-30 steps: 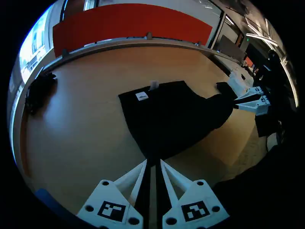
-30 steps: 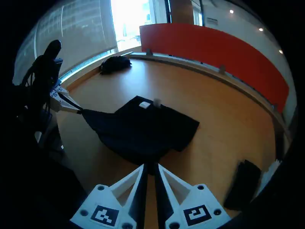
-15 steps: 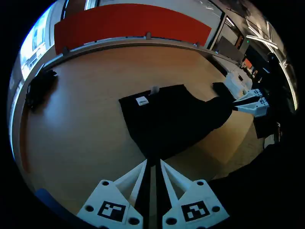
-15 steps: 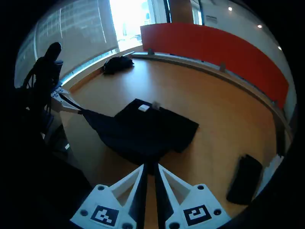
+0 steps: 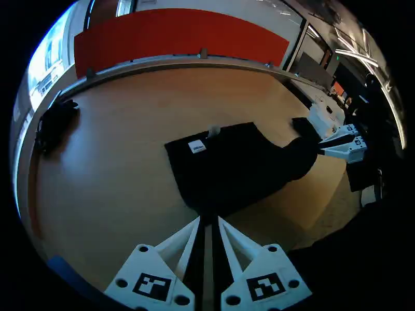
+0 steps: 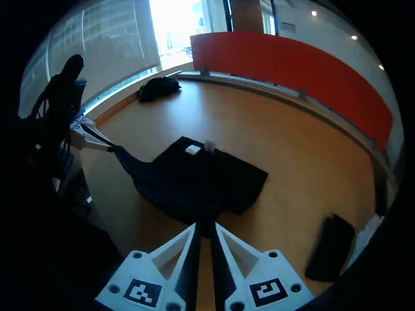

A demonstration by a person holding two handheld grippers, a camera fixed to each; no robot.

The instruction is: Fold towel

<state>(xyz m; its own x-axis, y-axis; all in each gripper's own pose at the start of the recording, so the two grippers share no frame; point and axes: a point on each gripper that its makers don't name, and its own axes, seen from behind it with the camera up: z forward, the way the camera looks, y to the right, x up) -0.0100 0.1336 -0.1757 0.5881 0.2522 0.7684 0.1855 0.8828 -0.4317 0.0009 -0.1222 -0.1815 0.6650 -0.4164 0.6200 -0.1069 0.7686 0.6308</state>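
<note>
Towel (image 5: 236, 168): dark, far part flat on the middle of the wooden table (image 5: 114, 171), near part drawn up off the wood toward the table's near edge. Pinched at one near corner by the left gripper (image 5: 209, 223), fingers almost together with dark cloth clamped between them. Pinched at the other near corner by the right gripper (image 6: 204, 225), likewise narrow, with cloth between both fingers. Near edge slung loosely between the two grippers; in either gripper view, a lifted corner running out sideways to the other gripper's white fingers. White label (image 5: 196, 146) on the flat part, close to the towel's far edge. Small pale object (image 5: 213, 129) just beside the label, at that same edge, too small to identify. Black bag (image 6: 158, 87) at the table's far corner by the bright window (image 6: 176, 31), well apart from the towel. Flat black item (image 6: 332, 249) near the table's right edge, also apart from the towel. Red partition panel (image 6: 290, 67) standing along the table's far edge.
</note>
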